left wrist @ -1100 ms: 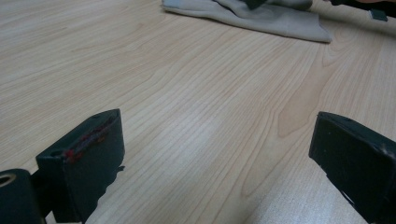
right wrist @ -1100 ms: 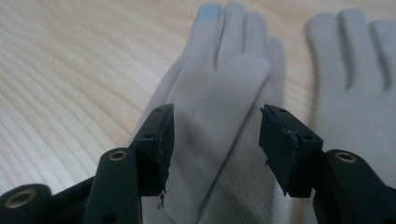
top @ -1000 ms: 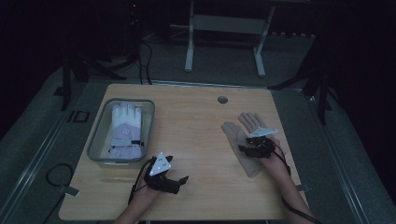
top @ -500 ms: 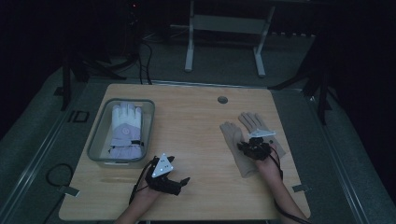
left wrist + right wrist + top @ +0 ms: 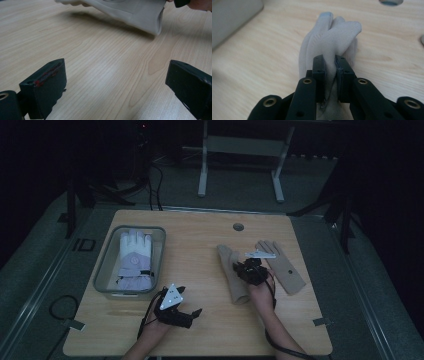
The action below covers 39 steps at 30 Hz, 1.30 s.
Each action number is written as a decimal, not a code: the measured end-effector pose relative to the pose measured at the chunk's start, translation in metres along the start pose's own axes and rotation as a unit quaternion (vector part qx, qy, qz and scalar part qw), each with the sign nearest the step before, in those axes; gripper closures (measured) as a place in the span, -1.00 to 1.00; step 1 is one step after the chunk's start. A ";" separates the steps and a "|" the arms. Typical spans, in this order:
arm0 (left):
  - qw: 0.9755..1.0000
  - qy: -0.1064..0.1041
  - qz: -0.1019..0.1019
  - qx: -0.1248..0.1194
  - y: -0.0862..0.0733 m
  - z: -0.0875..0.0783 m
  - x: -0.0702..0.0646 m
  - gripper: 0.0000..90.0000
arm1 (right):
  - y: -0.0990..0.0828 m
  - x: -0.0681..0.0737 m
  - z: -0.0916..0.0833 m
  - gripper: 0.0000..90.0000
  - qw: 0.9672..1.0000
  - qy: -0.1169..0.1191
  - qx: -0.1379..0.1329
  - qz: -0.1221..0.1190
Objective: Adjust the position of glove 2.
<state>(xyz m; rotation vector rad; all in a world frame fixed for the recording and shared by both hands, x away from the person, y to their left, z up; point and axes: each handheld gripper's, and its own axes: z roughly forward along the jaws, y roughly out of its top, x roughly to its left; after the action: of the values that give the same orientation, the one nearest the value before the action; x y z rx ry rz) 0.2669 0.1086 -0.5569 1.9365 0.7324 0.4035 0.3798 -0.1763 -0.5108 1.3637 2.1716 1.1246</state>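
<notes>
We see a pale wood surface (image 5: pixel 200 245) in a dark room | beige glove (image 5: pixel 232 272) right of the grey bin (image 5: pixel 102 270), long axis near-to-far, fingers pointing away | right tool (image 5: pixel 330 68) clenched on it | left tool (image 5: pixel 192 312) released, near edge

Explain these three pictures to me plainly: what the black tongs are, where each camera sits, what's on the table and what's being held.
No robot here: a person holds a pair of black tongs in each hand. One camera looks down from above the wooden table; the other two ride on the tongs and look along their jaws.

On the table, a grey tray holds a white glove. Two beige gloves lie to the right: a flat glove and a pinched glove.

The right tongs are shut on the pinched glove's fabric. The left tongs are open and hold nothing, low over bare wood.
</notes>
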 end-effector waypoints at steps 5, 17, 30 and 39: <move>1.000 -0.003 0.000 -0.006 0.001 -0.001 -0.001 -0.92 | 0.007 0.029 -0.001 0.77 0.999 -0.030 -0.028 0.035; 1.000 -0.007 0.003 -0.007 0.001 0.000 -0.001 -0.92 | -0.021 0.036 0.032 0.59 0.996 -0.076 0.001 0.050; 1.000 -0.010 0.004 -0.004 0.000 0.002 -0.002 -0.92 | -0.028 0.039 0.044 0.19 0.995 -0.096 0.034 -0.006; 1.000 -0.014 -0.001 -0.006 -0.002 0.001 -0.001 -0.92 | -0.013 0.031 0.023 0.11 0.998 -0.060 0.013 -0.017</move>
<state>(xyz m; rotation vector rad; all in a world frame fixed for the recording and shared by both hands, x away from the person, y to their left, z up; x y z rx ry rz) 0.2668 0.1076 -0.5589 1.9262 0.7126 0.3783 0.3717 -0.1421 -0.5317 1.3637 2.1237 0.9792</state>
